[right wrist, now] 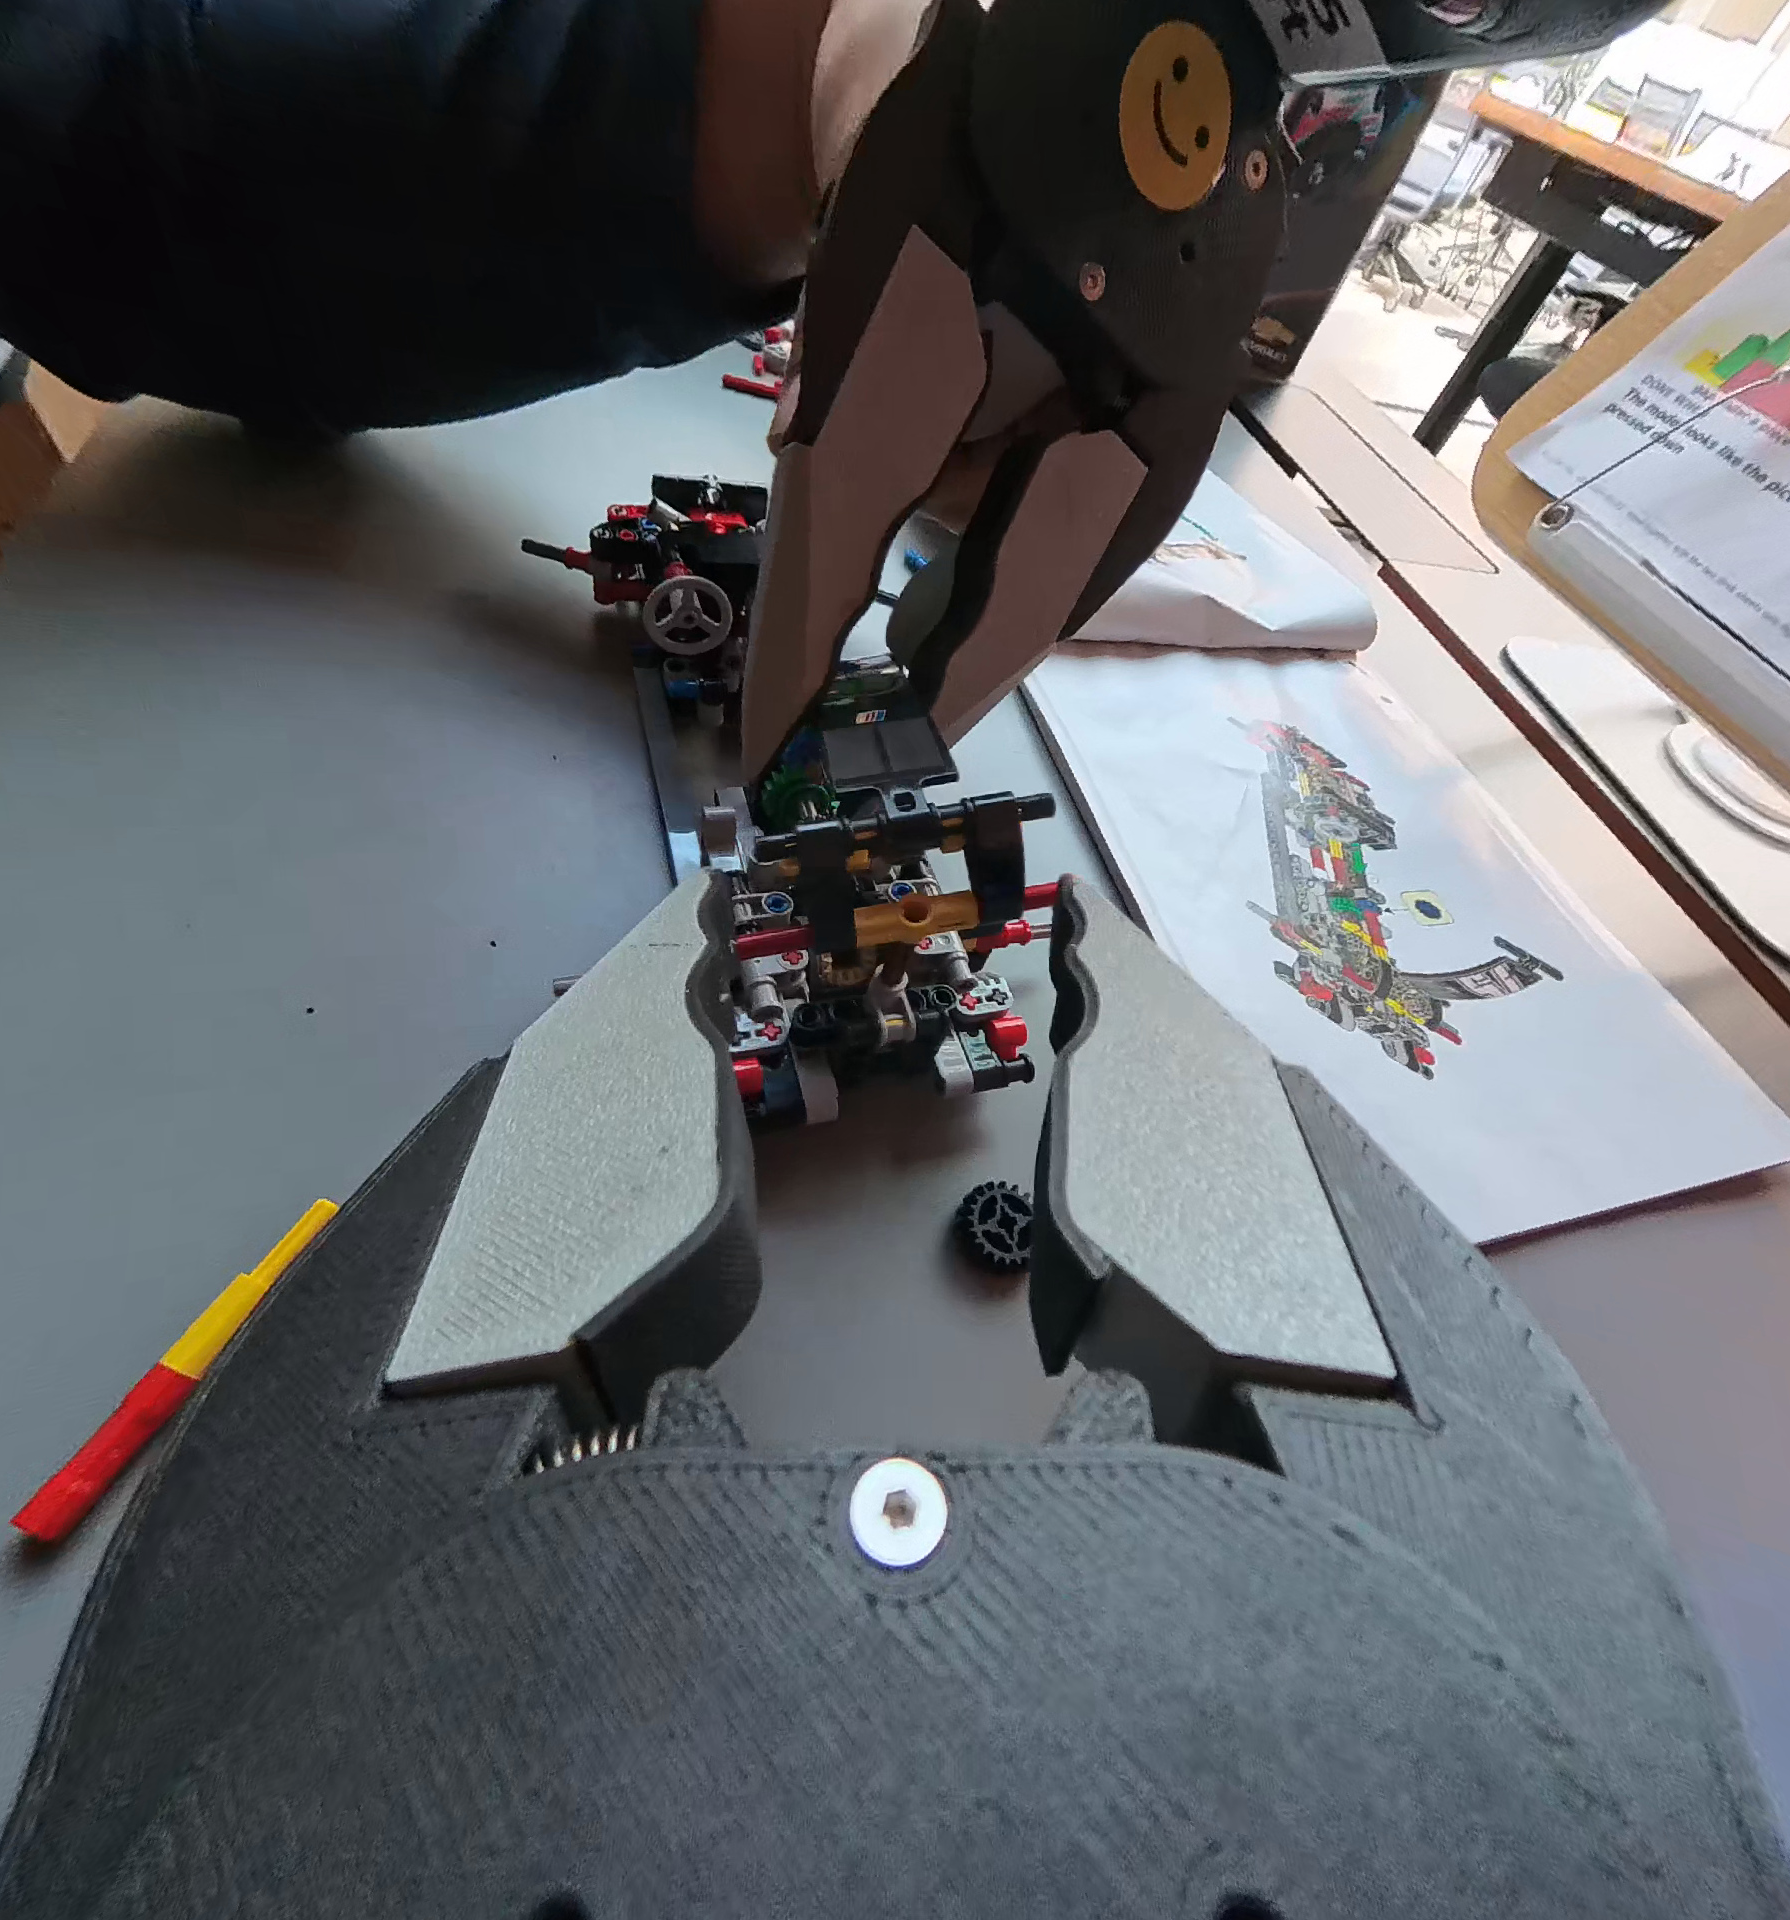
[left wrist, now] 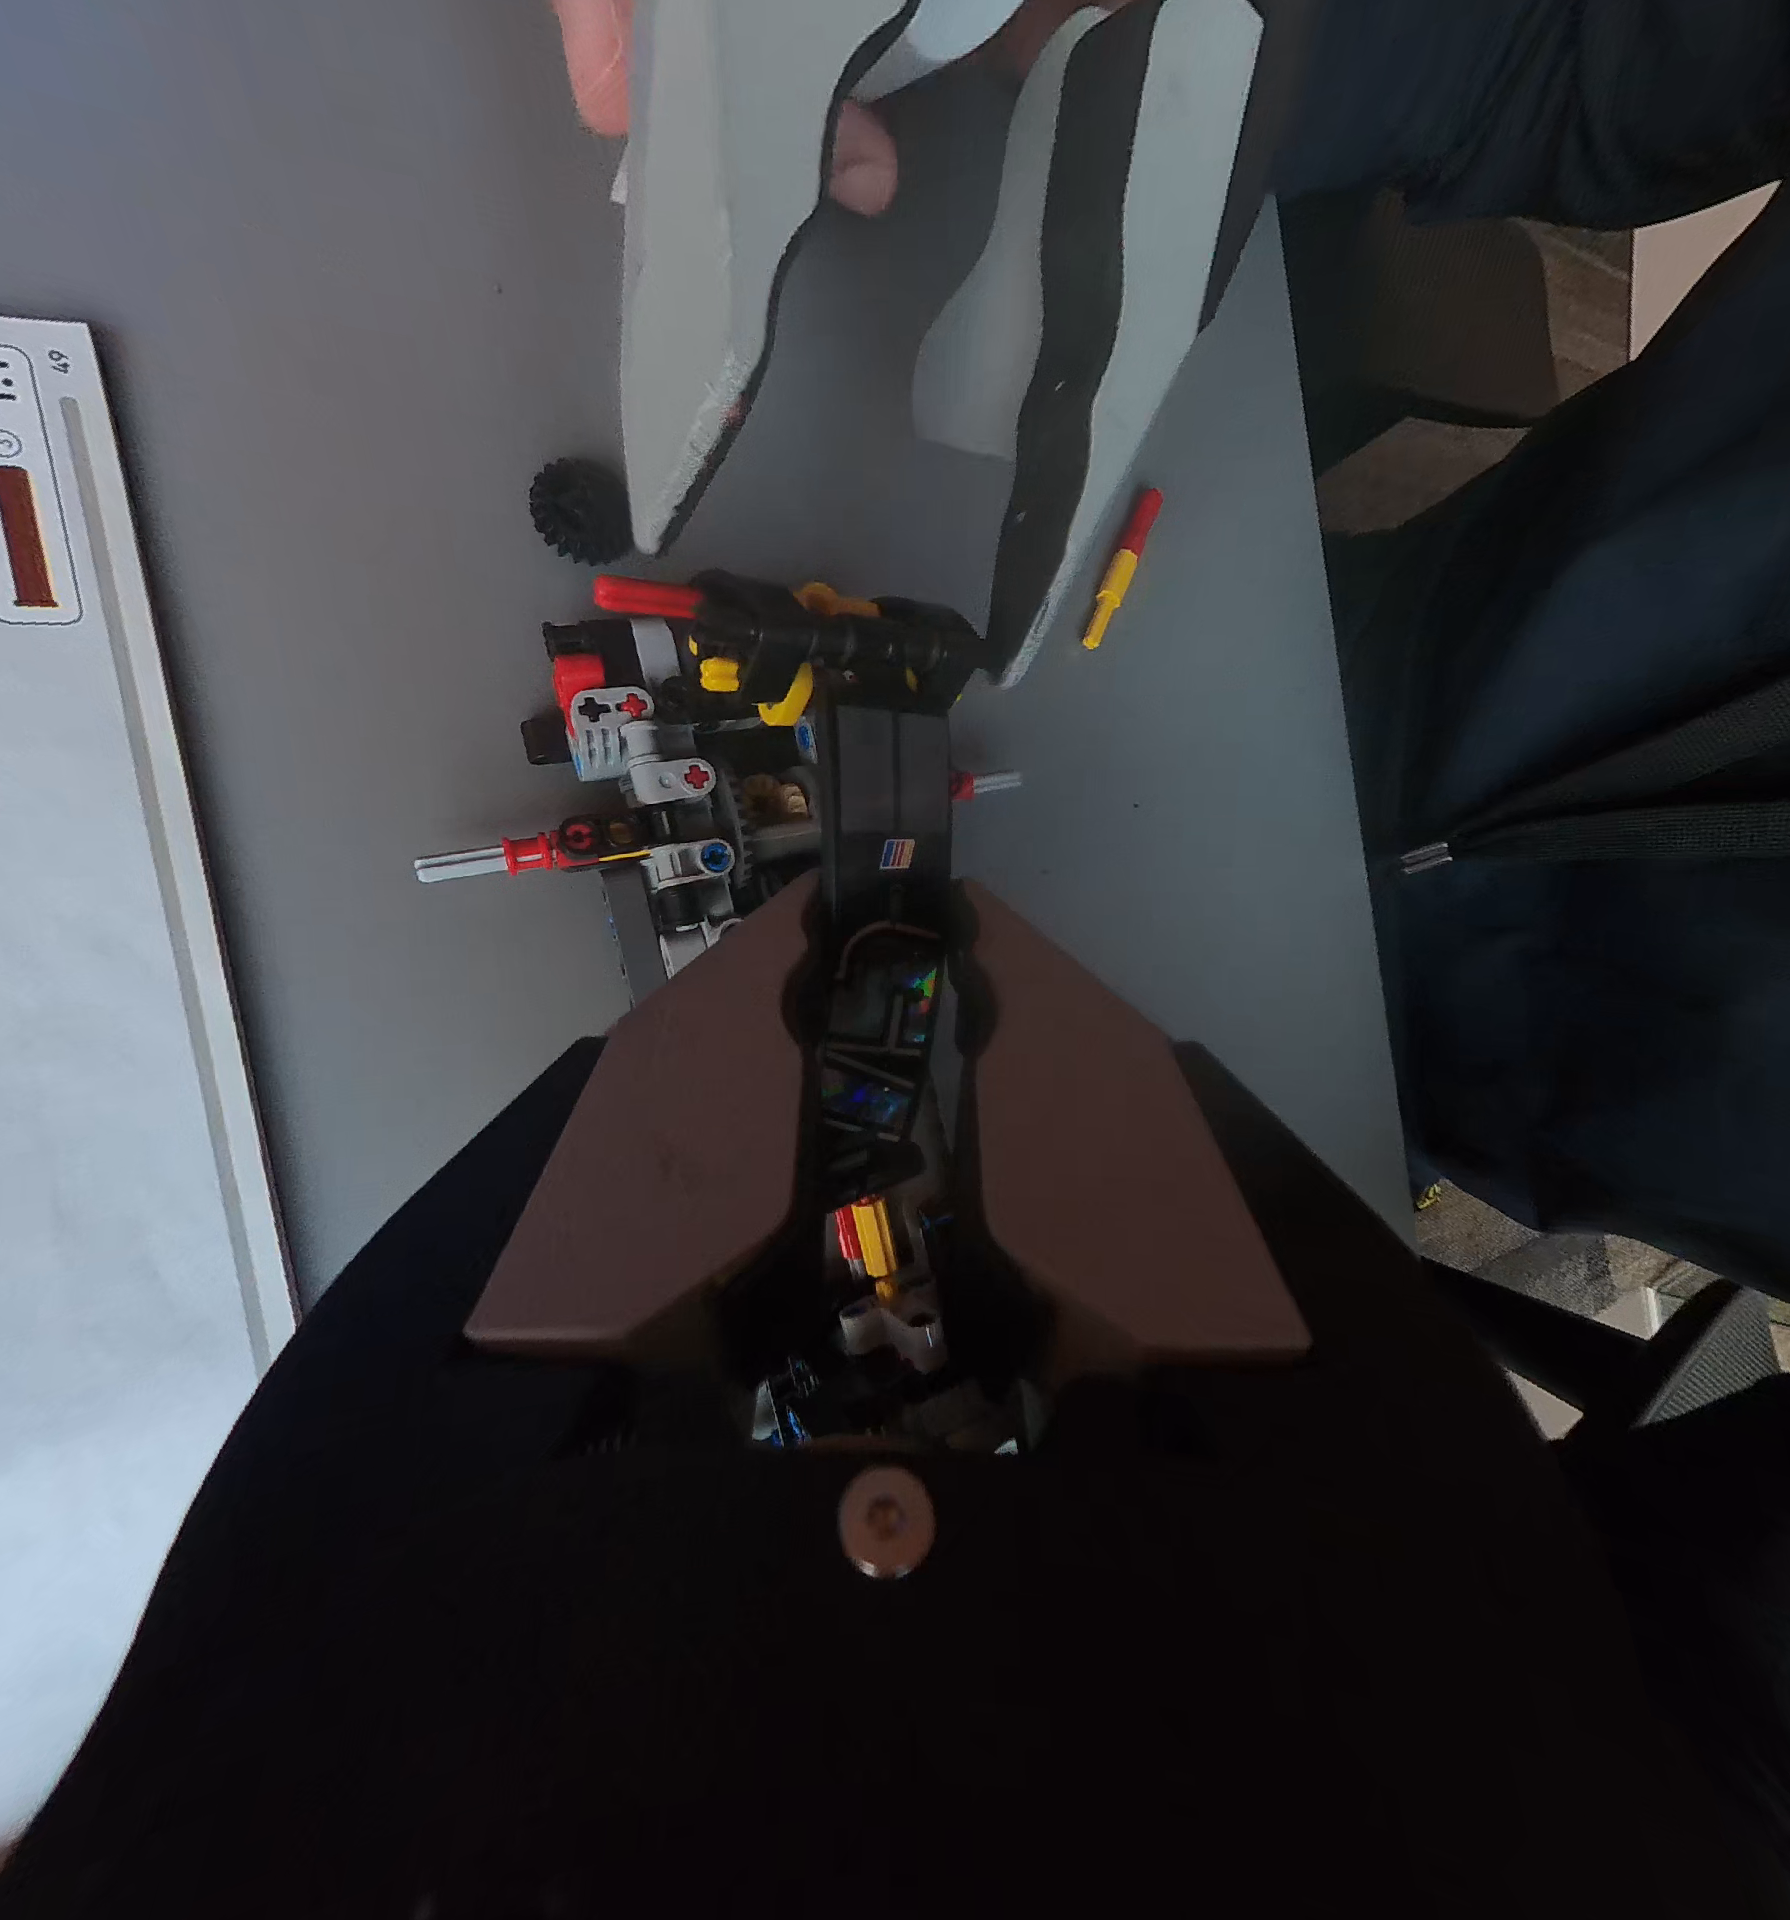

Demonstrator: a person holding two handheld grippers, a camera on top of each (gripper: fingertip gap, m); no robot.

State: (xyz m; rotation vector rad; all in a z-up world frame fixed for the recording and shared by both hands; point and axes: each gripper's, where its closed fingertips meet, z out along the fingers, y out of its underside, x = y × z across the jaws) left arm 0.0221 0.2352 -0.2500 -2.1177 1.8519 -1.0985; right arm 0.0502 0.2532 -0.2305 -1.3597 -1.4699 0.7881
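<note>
A toy brick vehicle chassis (right wrist: 870,935) in black, grey, red and yellow lies on the grey table (right wrist: 247,831). My left gripper (left wrist: 886,904), with brown fingers, is shut on the long black panel (left wrist: 886,790) on top of the model. In the right wrist view it comes down from above (right wrist: 849,743) onto that panel (right wrist: 886,753). My right gripper (right wrist: 886,904), with grey fingers, is open. Its fingers stand on either side of the model's near end, level with a red axle and a yellow connector. It also shows at the top of the left wrist view (left wrist: 829,608), beyond the model (left wrist: 662,748).
A black gear (right wrist: 997,1224) lies by my right finger, and a red and yellow pin (right wrist: 174,1371) at the left. A second brick assembly with a grey wheel (right wrist: 683,582) sits farther back. A printed build sheet (right wrist: 1338,935) lies at the right. A person's dark sleeve (right wrist: 351,208) hangs above. My right fingertips sit around 4 cm from my left ones.
</note>
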